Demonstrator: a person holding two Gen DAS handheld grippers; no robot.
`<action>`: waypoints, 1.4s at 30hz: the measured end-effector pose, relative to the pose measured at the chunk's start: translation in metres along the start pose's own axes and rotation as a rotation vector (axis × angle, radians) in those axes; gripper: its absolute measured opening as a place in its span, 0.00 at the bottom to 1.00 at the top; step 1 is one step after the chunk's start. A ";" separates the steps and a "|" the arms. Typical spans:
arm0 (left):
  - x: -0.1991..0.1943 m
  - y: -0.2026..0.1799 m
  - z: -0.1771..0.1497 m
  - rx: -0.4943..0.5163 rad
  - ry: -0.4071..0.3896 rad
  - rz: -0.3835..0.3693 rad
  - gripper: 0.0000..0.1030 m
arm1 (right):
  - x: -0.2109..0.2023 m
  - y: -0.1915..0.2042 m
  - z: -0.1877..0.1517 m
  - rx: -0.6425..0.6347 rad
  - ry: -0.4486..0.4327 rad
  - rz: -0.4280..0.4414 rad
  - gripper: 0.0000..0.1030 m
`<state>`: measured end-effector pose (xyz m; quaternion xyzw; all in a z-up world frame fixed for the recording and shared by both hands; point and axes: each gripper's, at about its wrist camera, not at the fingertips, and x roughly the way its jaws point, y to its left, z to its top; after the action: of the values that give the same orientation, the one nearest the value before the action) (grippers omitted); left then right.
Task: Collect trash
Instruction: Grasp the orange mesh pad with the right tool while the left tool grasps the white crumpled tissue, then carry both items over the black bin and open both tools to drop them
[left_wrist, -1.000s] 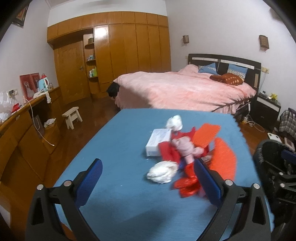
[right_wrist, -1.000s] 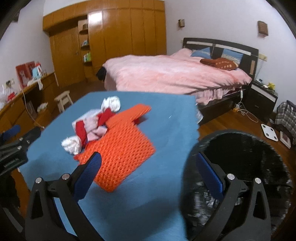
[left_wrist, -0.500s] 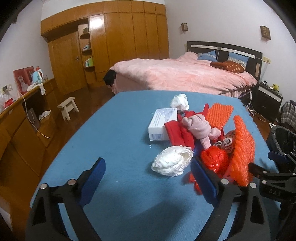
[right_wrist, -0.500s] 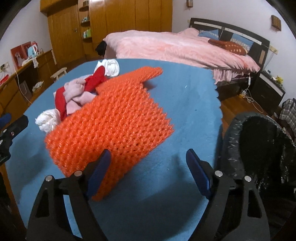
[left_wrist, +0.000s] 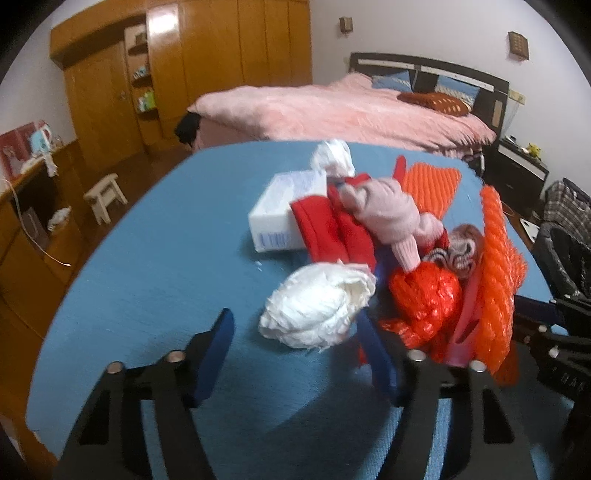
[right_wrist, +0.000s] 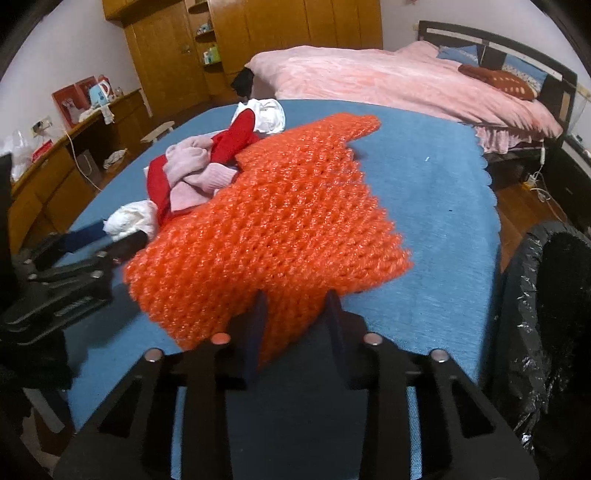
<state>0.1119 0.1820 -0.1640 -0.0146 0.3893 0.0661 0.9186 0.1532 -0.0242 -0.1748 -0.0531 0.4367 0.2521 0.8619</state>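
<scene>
On the blue-covered table (left_wrist: 155, 258) lies a pile of trash. A crumpled white tissue ball (left_wrist: 317, 306) sits just ahead of my left gripper (left_wrist: 295, 343), whose jaws are closing around it; the left pad still stands apart from it. An orange foam net sheet (right_wrist: 280, 218) spreads across the table, and my right gripper (right_wrist: 295, 317) is closing on its near edge, with both pads pressed into the foam. Behind are a crumpled orange plastic bag (left_wrist: 424, 299), pink and red cloth (left_wrist: 388, 214), a white box (left_wrist: 284, 210) and a second tissue (left_wrist: 332, 155).
A bin lined with a black bag (right_wrist: 546, 314) stands off the table's right edge. A bed with a pink cover (left_wrist: 332, 107) is beyond the table, a wooden wardrobe (left_wrist: 221, 55) at the back, and a small stool (left_wrist: 105, 195) and a sideboard on the left.
Both grippers have dropped closer to the table and narrowed. The right one moved onto the orange net's near edge and pinched it; the left one came up to the white tissue ball.
</scene>
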 end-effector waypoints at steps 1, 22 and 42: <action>0.001 0.000 -0.001 0.001 0.008 -0.013 0.49 | -0.002 -0.001 0.001 0.000 -0.004 0.006 0.15; -0.067 -0.015 0.019 -0.013 -0.106 -0.057 0.28 | -0.083 -0.020 0.017 0.009 -0.152 0.020 0.07; -0.091 -0.167 0.046 0.166 -0.160 -0.343 0.28 | -0.190 -0.130 -0.014 0.172 -0.282 -0.214 0.07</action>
<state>0.1047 0.0103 -0.0707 0.0005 0.3111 -0.1228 0.9424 0.1118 -0.2147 -0.0524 0.0107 0.3235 0.1258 0.9378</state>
